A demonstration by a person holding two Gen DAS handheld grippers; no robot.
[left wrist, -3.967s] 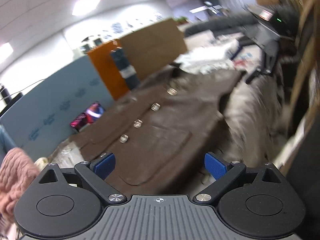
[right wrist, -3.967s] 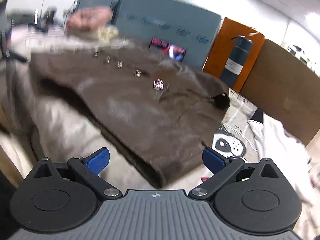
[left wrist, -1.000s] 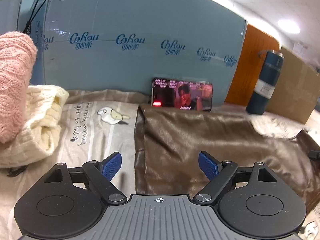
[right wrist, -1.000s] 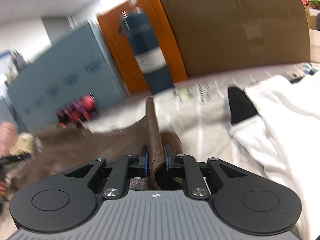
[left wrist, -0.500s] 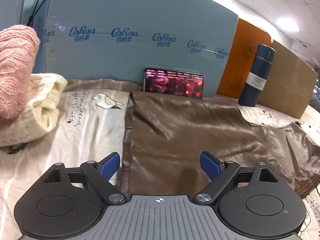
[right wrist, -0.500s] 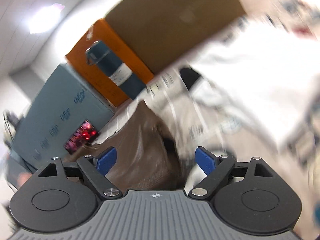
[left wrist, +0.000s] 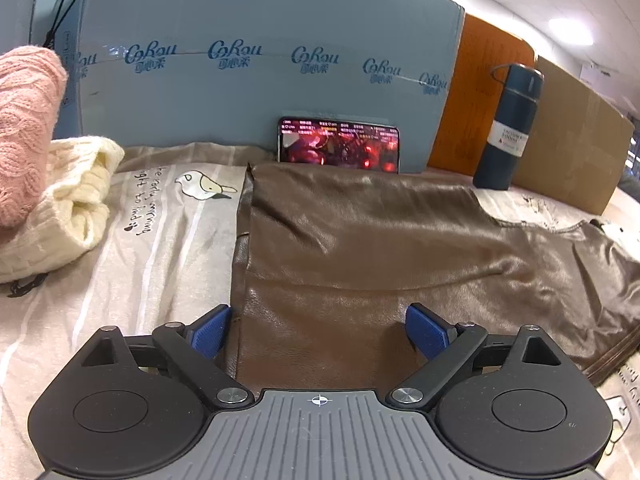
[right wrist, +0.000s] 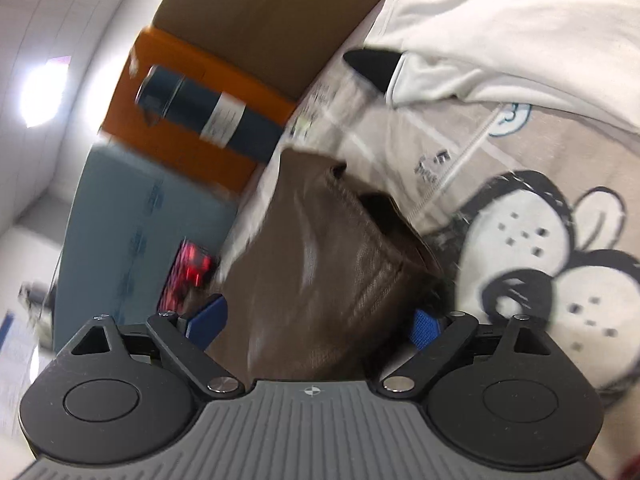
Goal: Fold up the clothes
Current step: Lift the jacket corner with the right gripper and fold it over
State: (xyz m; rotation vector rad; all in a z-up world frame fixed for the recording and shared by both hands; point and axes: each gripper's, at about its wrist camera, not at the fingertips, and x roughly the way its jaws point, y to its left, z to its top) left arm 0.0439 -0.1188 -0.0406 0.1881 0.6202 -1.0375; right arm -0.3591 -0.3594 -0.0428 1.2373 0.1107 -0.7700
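Observation:
A brown leather vest (left wrist: 360, 248) lies flat on the printed beige sheet (left wrist: 160, 248), lining side up, stretching to the right. My left gripper (left wrist: 318, 330) is open just above its near left edge, fingers on either side of it. In the tilted right wrist view, my right gripper (right wrist: 316, 320) is open over the vest's shoulder end (right wrist: 320, 248), holding nothing.
Folded pink (left wrist: 24, 120) and cream (left wrist: 68, 200) knits sit at the left. A lit phone (left wrist: 340, 146) leans on a blue carton (left wrist: 260, 60). A dark flask (left wrist: 508, 128), orange and brown boxes stand behind. A white garment (right wrist: 500, 28) lies to the right.
My right gripper has opened and let go of the vest's shoulder, then tilted over. My left gripper has drifted right and closer over the vest's edge.

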